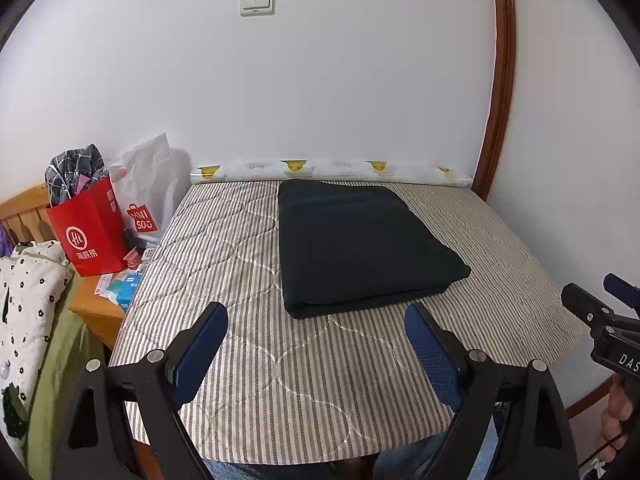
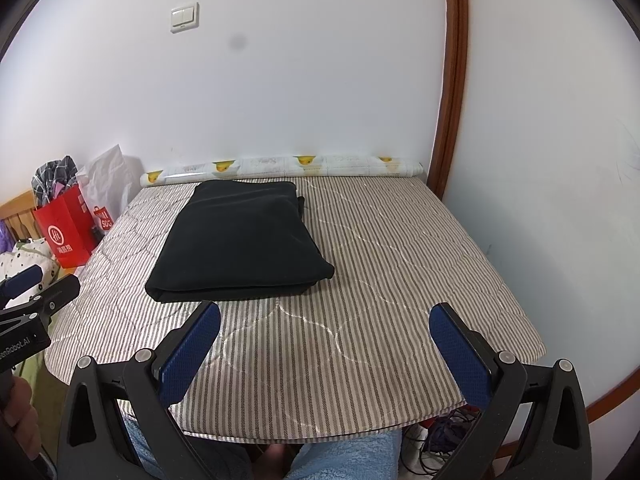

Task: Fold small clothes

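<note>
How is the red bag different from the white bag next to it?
The red bag stands in front, stuffed with checked cloth, and bears a white round logo. The white bag stands behind it, nearer the wall, looks thin and crinkly, and bears a red logo. Both stand upright on the wooden stand beside the striped table.

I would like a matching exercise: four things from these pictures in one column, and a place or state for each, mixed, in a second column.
1. black garment
2. red paper bag
3. duck-print roll
4. left claw

A. along the wall at the far edge of the striped mat
B. folded, lying on the mat
C. open, holding nothing
D. beside the mat, on the wooden stand

Pairs: 1-B, 2-D, 3-A, 4-C
</note>
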The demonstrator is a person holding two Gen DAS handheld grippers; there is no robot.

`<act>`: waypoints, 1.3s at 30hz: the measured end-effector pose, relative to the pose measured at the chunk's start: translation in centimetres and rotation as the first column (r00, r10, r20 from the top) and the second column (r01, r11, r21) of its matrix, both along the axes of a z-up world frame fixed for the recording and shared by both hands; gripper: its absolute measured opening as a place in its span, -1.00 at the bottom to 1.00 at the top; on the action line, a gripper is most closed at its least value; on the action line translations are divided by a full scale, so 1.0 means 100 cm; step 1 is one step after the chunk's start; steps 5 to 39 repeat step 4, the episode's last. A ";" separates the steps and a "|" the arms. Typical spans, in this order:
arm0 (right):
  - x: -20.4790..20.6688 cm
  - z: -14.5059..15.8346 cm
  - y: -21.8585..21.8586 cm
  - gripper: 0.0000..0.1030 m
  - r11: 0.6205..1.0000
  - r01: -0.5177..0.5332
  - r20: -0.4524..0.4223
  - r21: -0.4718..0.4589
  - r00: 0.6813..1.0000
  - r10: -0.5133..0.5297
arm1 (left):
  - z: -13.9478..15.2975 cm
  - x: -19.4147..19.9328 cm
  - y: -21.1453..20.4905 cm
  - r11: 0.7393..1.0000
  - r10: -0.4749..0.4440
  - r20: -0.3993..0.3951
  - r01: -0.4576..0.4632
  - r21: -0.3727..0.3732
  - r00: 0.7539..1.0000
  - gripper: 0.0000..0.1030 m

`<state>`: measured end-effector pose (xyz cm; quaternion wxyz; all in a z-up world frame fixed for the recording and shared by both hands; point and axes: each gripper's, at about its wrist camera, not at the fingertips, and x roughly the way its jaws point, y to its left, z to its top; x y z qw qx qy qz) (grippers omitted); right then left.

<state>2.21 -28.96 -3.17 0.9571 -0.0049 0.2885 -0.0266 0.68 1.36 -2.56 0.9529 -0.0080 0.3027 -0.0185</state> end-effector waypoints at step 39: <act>0.000 -0.001 0.000 0.99 1.000 0.004 0.001 -0.003 1.000 -0.004 | -0.002 0.002 0.001 1.000 -0.003 -0.003 0.003 0.001 1.000 0.74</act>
